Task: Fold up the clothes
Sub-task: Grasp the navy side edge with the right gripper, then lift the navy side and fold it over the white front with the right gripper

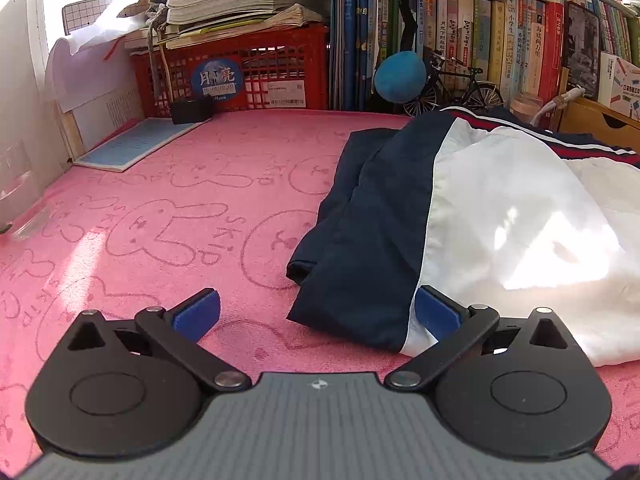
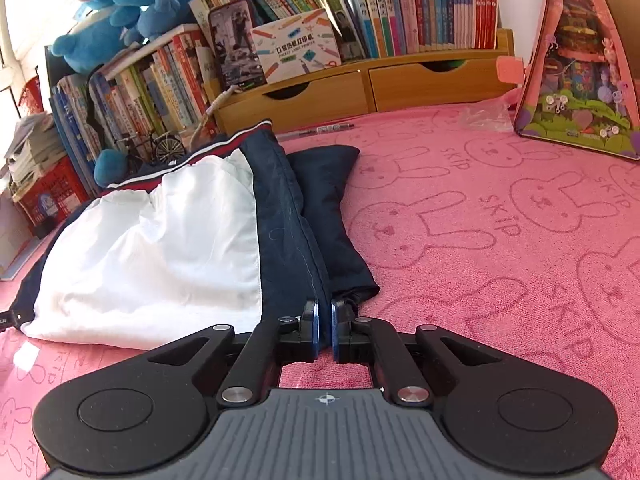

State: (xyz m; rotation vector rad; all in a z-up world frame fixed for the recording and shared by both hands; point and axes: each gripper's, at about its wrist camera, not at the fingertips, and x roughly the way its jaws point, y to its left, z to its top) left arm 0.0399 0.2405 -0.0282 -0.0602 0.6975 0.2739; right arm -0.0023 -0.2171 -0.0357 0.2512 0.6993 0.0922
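Nearest in the right wrist view, the right gripper [image 2: 325, 322] is clenched, its blue pads nearly touching, with the near navy hem of the jacket [image 2: 168, 248] pinched between them. In the left wrist view the left gripper [image 1: 316, 314] stands released, pads wide apart; the jacket's near edge lies between them, closer to the right pad [image 1: 436, 316], and neither pad presses on it (the cloth may brush that pad, I cannot tell).

The jacket lies on the pink worktop [image 2: 500, 240], which wears a towel-like cover printed with rabbits. It is partly folded: a white panel faces up, navy bands run along both sides, and a red-and-white striped trim crosses its far end. A navy sleeve [image 2: 332, 216] lies just beside the body on the right gripper's side.

Farther off, a pen [image 2: 320, 131] rests near the wooden drawers [image 2: 360, 88]. A model bicycle [image 1: 452, 84] and a blue ball [image 1: 400, 76] stand by the books [image 1: 500, 40], beside a red crate [image 1: 256, 72] stacked with papers. Blue plush toys [image 2: 120, 12] sit on top.
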